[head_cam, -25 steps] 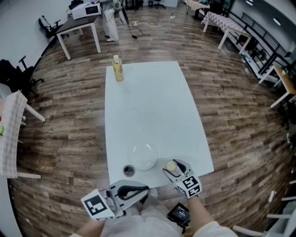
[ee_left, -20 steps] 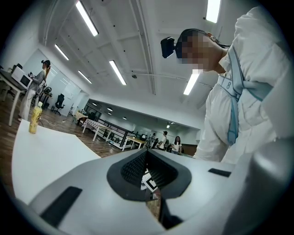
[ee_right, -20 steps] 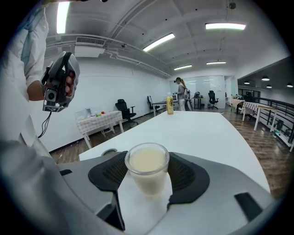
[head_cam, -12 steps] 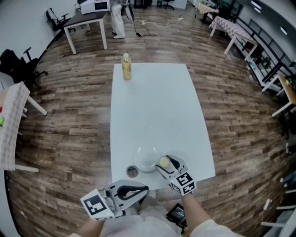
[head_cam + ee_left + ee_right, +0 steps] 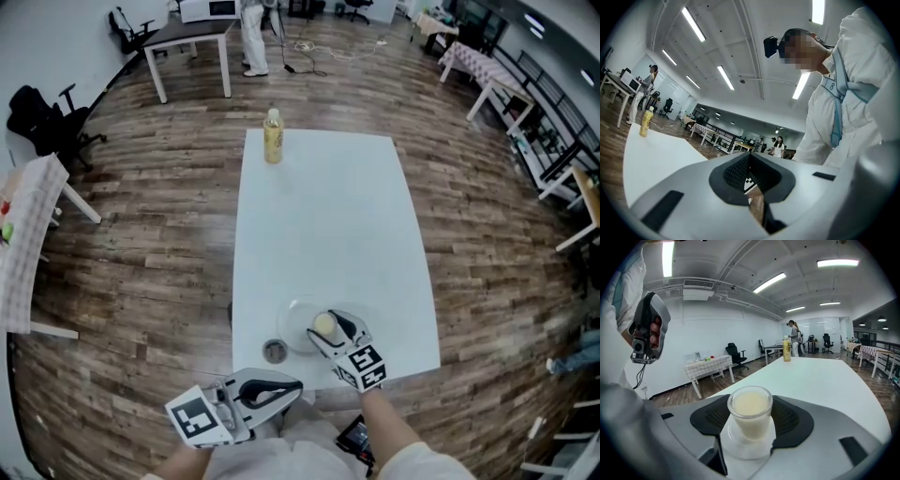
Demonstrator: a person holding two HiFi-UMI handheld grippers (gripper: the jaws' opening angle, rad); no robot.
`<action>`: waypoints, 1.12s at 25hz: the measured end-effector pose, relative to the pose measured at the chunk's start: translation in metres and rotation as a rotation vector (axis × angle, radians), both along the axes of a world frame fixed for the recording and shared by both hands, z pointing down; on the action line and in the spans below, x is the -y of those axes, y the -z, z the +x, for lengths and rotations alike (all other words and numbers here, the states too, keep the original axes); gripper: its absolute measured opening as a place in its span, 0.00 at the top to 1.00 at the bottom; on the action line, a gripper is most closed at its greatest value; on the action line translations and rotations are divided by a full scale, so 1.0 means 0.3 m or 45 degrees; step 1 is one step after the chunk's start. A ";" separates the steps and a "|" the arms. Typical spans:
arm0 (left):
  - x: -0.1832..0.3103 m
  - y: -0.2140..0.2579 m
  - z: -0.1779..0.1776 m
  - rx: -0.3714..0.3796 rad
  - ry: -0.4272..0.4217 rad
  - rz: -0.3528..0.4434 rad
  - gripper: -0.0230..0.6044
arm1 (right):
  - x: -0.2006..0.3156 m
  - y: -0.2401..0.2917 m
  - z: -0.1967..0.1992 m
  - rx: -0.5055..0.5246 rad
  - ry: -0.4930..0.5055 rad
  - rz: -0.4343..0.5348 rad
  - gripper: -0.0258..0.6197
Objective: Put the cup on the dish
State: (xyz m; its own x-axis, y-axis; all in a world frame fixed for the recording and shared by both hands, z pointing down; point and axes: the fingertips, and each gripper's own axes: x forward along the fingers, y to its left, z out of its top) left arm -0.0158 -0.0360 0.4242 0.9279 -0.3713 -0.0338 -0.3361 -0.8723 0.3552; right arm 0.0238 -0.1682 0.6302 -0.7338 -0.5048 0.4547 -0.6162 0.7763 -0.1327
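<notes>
head view: right tongs moved cup over dish.

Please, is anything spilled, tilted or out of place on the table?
Nothing stands out. The cup sits upright between the right gripper's jaws, over the dish, and no spill shows on the table. The bottle stands upright at the far end.

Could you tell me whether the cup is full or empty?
Nearly full: creamy liquid fills the glass cup almost to its rim.
</notes>
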 end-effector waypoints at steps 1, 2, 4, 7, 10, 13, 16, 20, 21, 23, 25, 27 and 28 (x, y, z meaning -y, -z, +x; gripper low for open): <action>0.001 0.000 -0.002 -0.002 0.004 -0.001 0.96 | 0.004 -0.005 -0.009 -0.003 0.003 -0.004 0.51; 0.003 0.001 -0.004 -0.002 0.007 -0.003 0.96 | 0.007 -0.009 -0.018 -0.004 0.006 -0.006 0.51; 0.005 0.002 -0.007 -0.004 0.015 -0.006 0.96 | 0.015 -0.015 -0.033 -0.003 0.012 -0.007 0.51; 0.006 0.003 -0.017 -0.007 0.025 -0.007 0.96 | 0.017 -0.035 -0.051 -0.019 0.021 -0.022 0.51; 0.002 -0.008 -0.023 0.005 0.027 -0.015 0.96 | 0.017 -0.052 -0.062 -0.029 0.027 -0.032 0.51; -0.004 -0.013 -0.026 0.007 0.033 -0.025 0.96 | 0.018 -0.065 -0.070 -0.035 0.028 -0.034 0.51; -0.012 -0.022 -0.031 0.015 0.033 -0.028 0.96 | 0.016 -0.080 -0.076 -0.044 0.023 -0.039 0.51; -0.012 -0.020 -0.029 0.014 0.036 -0.028 0.96 | 0.020 -0.088 -0.081 -0.042 0.014 -0.041 0.51; -0.010 -0.019 -0.028 0.012 0.038 -0.029 0.96 | 0.022 -0.086 -0.082 -0.043 0.015 -0.042 0.51; -0.010 -0.017 -0.029 0.011 0.042 -0.030 0.96 | 0.025 -0.082 -0.088 -0.039 0.015 -0.032 0.51; -0.012 -0.017 -0.034 0.008 0.046 -0.029 0.96 | 0.023 -0.084 -0.093 -0.041 0.014 -0.025 0.51; -0.014 -0.020 -0.040 0.010 0.046 -0.032 0.96 | 0.018 -0.088 -0.095 -0.050 0.012 -0.024 0.51; -0.015 -0.021 -0.042 0.012 0.046 -0.031 0.96 | 0.017 -0.088 -0.095 -0.051 0.011 -0.023 0.51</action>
State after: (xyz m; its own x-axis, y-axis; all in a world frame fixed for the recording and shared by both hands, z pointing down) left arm -0.0284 -0.0315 0.4306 0.9142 -0.4050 -0.0159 -0.3704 -0.8506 0.3732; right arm -0.0048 -0.1732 0.6566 -0.7191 -0.4900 0.4927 -0.6146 0.7794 -0.1217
